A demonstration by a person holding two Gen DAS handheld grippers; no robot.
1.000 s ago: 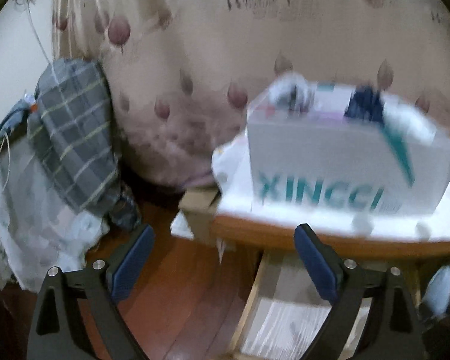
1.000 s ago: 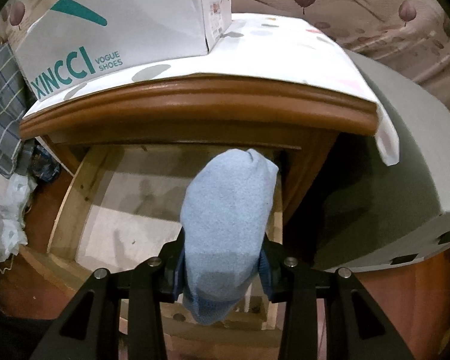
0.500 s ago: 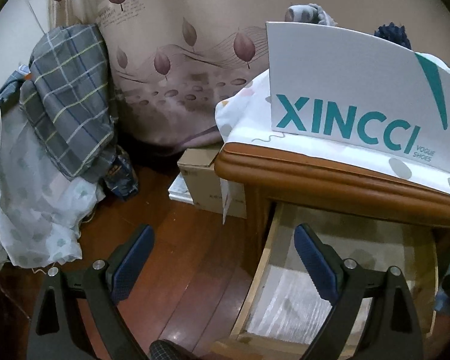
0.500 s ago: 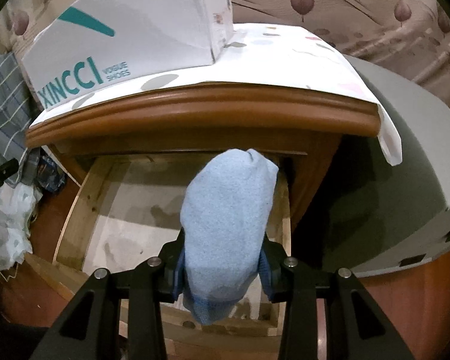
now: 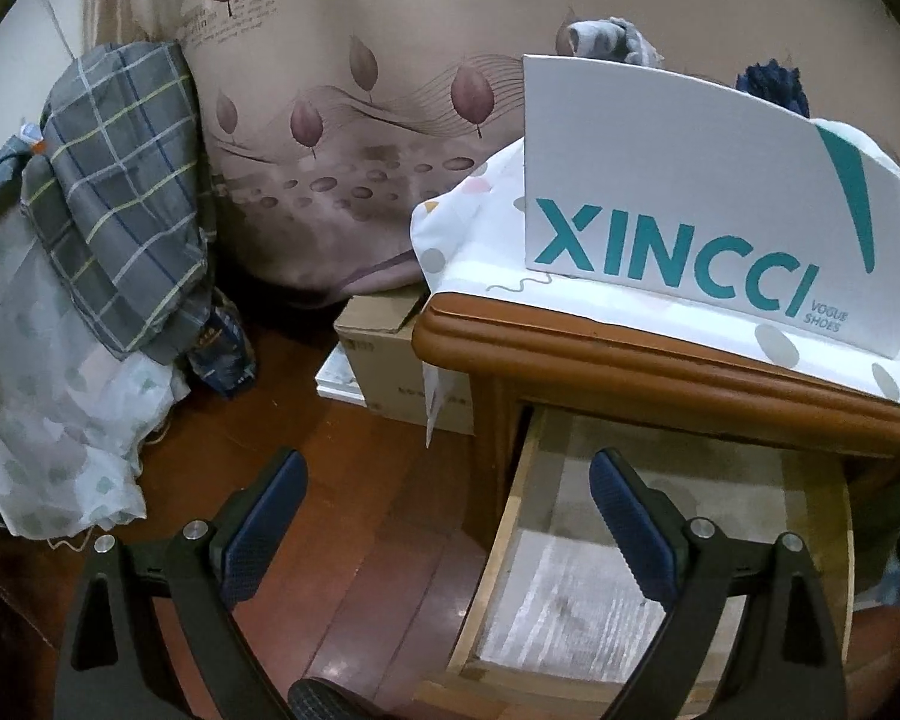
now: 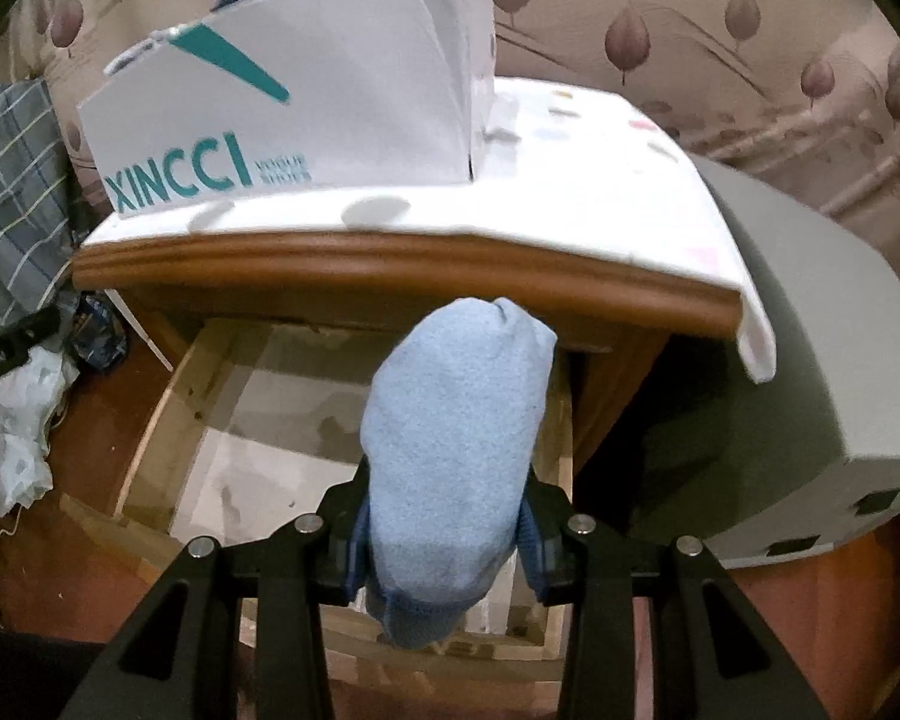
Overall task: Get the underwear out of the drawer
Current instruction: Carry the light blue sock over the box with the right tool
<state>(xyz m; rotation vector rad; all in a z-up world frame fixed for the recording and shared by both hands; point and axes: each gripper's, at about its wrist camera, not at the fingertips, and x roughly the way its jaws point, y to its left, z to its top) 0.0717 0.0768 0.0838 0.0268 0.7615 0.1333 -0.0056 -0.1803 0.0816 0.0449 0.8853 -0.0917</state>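
Note:
A rolled light-blue piece of underwear [image 6: 456, 450] sticks up between the pads of my right gripper [image 6: 444, 534], which is shut on it above the pulled-out wooden drawer [image 6: 168, 408]. The drawer's pale lined floor [image 6: 282, 432] shows nothing else on it. In the left wrist view my left gripper [image 5: 444, 516] stands open and holds nothing, over the drawer's left wall [image 5: 504, 540] and the dark wood floor beside it.
A white XINCCI shoe box [image 5: 708, 204] with clothes in it stands on the nightstand's dotted white cloth [image 6: 600, 180]. A cardboard box [image 5: 390, 354] and draped plaid and white fabrics [image 5: 108, 228] lie to the left. A grey unit [image 6: 798, 372] sits right of the nightstand.
My right gripper has risen with the blue underwear, so the drawer looks farther below. The left wrist view dropped from the shoe box toward the drawer and floor, then held.

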